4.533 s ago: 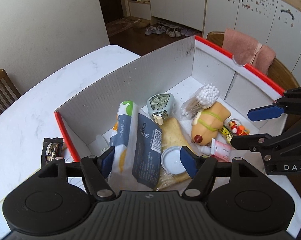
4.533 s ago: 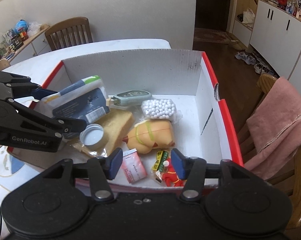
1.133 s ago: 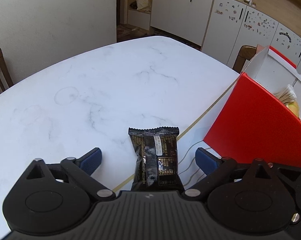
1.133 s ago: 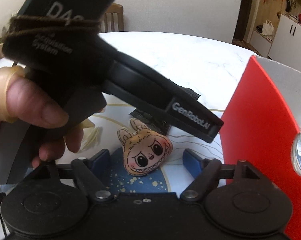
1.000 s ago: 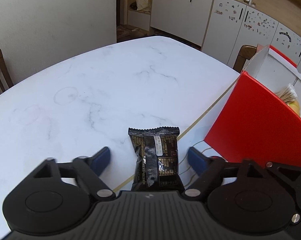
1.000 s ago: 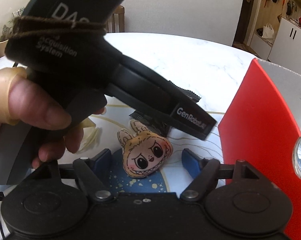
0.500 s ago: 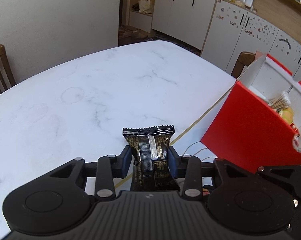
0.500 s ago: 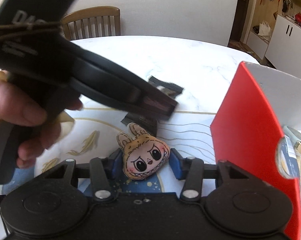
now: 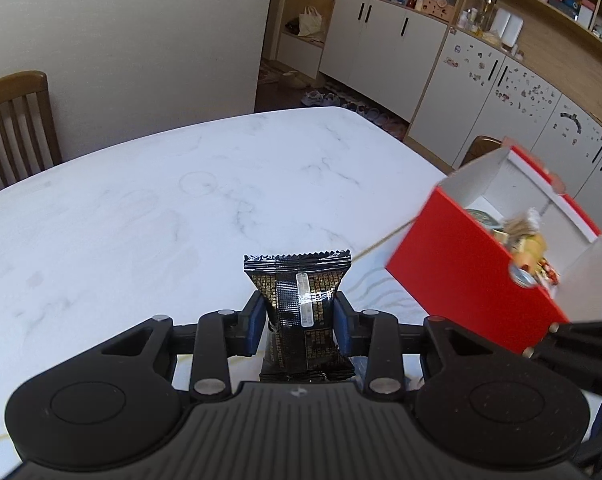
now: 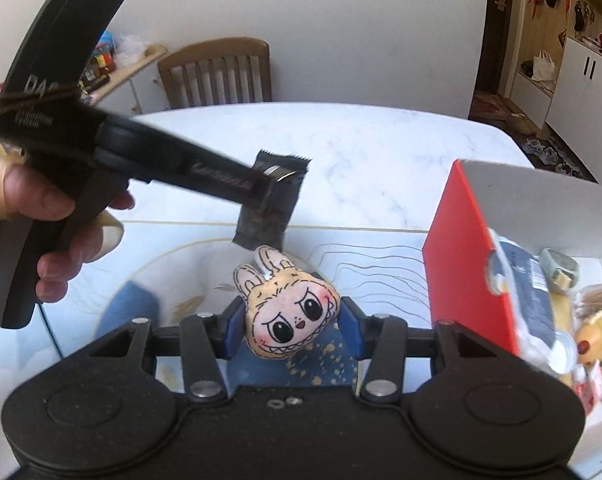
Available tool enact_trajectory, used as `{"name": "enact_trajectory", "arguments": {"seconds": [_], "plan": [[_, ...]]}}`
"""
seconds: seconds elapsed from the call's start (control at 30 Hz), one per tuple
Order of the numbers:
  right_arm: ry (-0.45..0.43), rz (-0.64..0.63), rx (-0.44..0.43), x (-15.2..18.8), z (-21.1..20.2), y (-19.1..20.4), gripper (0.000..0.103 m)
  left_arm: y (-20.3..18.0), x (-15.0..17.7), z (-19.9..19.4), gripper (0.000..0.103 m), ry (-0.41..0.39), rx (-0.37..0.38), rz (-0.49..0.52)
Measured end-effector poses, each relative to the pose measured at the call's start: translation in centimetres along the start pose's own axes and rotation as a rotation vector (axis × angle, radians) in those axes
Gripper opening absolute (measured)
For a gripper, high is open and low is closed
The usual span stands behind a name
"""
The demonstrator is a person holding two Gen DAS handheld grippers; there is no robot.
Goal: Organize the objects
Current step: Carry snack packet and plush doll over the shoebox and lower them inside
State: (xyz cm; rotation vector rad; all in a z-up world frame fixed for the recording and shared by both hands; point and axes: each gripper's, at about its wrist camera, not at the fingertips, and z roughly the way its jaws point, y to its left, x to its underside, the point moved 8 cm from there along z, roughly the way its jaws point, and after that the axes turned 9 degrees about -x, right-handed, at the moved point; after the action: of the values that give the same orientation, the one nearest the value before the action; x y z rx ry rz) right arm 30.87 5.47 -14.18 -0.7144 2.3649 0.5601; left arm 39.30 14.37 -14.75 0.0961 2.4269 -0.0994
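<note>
A black snack packet (image 9: 297, 276) hangs above the white marble table (image 9: 161, 200), with my left gripper (image 9: 297, 320) shut on it; its jaws are still closing on the packet's sides. In the right wrist view the same packet (image 10: 275, 208) shows in the left gripper (image 10: 261, 192), held by a person's hand (image 10: 21, 200). My right gripper (image 10: 291, 326) is shut on a tan bunny-eared plush face (image 10: 289, 312), lifted off the blue patterned mat (image 10: 133, 300). The red and white box (image 9: 461, 264) stands to the right, several items inside.
The box's red wall (image 10: 457, 256) is close on the right of the plush. Wooden chairs stand at the table's far side (image 10: 217, 72) and left end (image 9: 13, 120). White cabinets (image 9: 381, 52) line the back wall.
Both grippers closed, the left on the snack packet and the right on the plush, then rose, lifting both things off the table. The box now sits lower in both views.
</note>
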Motion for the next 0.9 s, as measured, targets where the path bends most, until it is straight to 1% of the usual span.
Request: {"name": "enact_trajectory", "arguments": {"seconds": [0.13,0.2,0.33,0.47,0.73,0.9], "plan": [[-0.018,0.019,-0.024,0.0,-2.2,-0.2,0.047,0.0,0.7,-2.6,0.034,-0.009,-0.017,0.004],[-0.023,0.026,-0.031,0.2,-3.3,-0.2,0.047,-0.3,1.1,-3.8,0.034,-0.002,-0.008,-0.007],[-0.032,0.037,-0.044,0.5,-5.5,-0.4,0.047,-1.6,1.9,-5.9,0.034,0.001,0.007,0.003],[-0.047,0.051,-0.05,0.6,-7.8,-1.6,0.048,-3.4,2.5,-7.5,0.034,0.006,0.033,0.019],[-0.096,0.088,-0.021,1.1,-11.8,-6.2,0.048,-9.3,3.0,-9.8,0.034,0.011,0.07,0.073],[-0.12,0.1,0.006,1.7,-13.6,-9.7,0.048,-13.3,2.8,-9.9,0.034,0.014,0.08,0.103]]}}
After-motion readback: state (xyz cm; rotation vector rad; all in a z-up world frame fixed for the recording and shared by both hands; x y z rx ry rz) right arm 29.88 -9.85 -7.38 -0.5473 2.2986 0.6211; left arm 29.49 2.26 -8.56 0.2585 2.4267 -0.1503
